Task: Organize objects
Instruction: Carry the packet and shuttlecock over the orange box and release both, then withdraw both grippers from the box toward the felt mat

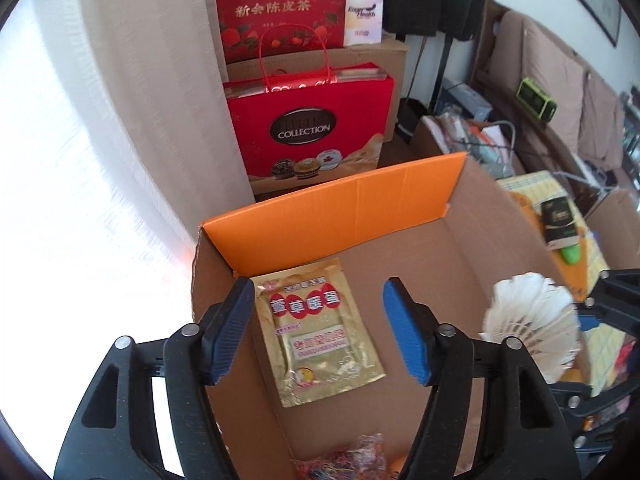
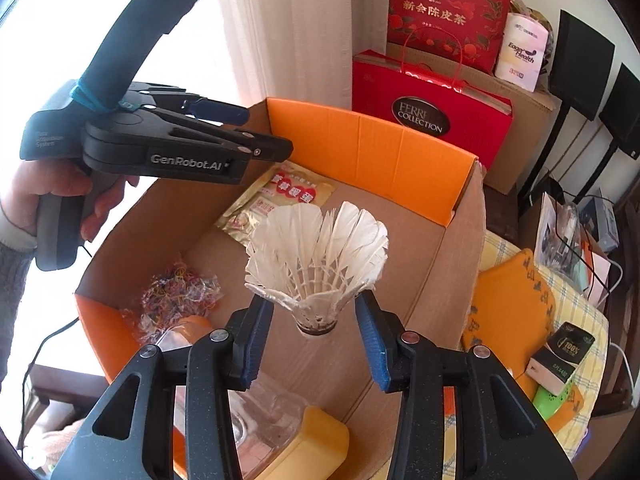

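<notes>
We see strong daylight pouring through the curtain (image 1: pixel 132 92) on the left, blown out to plain white in both views. The cardboard box (image 1: pixel 460 240) is evenly lit with soft shadows. Straight lines bow near the round black edges, and the far room (image 1: pixel 560 80) looks slightly soft.

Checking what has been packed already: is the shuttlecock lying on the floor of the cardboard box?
No. The shuttlecock is held above the cardboard box between the right gripper fingers.

White shuttlecock (image 2: pixel 320 256) clamped between right gripper (image 2: pixel 316 340) fingers, above cardboard box (image 2: pixel 460 240)
</notes>
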Action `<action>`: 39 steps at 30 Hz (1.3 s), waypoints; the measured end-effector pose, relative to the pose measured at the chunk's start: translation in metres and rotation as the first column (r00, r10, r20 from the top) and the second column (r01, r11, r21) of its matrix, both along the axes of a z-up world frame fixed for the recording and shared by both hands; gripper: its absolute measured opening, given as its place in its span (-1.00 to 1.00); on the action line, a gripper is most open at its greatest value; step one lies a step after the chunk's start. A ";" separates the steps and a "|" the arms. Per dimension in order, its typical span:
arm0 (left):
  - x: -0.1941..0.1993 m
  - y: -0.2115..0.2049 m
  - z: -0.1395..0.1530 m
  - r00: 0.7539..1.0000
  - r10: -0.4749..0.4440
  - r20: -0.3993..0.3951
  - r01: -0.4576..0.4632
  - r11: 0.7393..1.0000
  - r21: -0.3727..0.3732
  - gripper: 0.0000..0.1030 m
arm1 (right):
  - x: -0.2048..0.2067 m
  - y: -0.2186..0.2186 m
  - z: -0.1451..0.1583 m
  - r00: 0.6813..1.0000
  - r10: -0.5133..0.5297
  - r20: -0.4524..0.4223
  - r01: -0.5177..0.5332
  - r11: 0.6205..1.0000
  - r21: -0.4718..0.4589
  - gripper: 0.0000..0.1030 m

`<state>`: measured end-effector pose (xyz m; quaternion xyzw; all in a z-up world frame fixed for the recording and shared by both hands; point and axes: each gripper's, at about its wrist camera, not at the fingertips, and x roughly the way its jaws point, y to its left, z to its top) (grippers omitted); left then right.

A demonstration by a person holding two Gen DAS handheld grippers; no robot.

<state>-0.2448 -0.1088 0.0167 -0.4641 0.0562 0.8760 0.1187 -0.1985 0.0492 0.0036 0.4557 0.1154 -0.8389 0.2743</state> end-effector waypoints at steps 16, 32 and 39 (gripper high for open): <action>0.042 -0.008 0.033 0.999 0.047 -0.005 -0.045 0.978 0.204 0.83 | 0.027 0.014 0.017 1.000 -0.007 -0.029 0.008 1.000 0.016 0.51; 0.080 0.033 0.041 1.000 -0.027 -0.016 0.029 0.976 0.217 1.00 | 0.038 0.103 0.049 0.982 -0.182 -0.042 0.182 0.983 -0.010 0.75; 0.093 0.064 0.050 0.998 -0.066 -0.025 0.070 0.968 0.242 1.00 | 0.044 0.143 0.053 0.966 -0.254 -0.053 0.255 0.967 0.011 0.87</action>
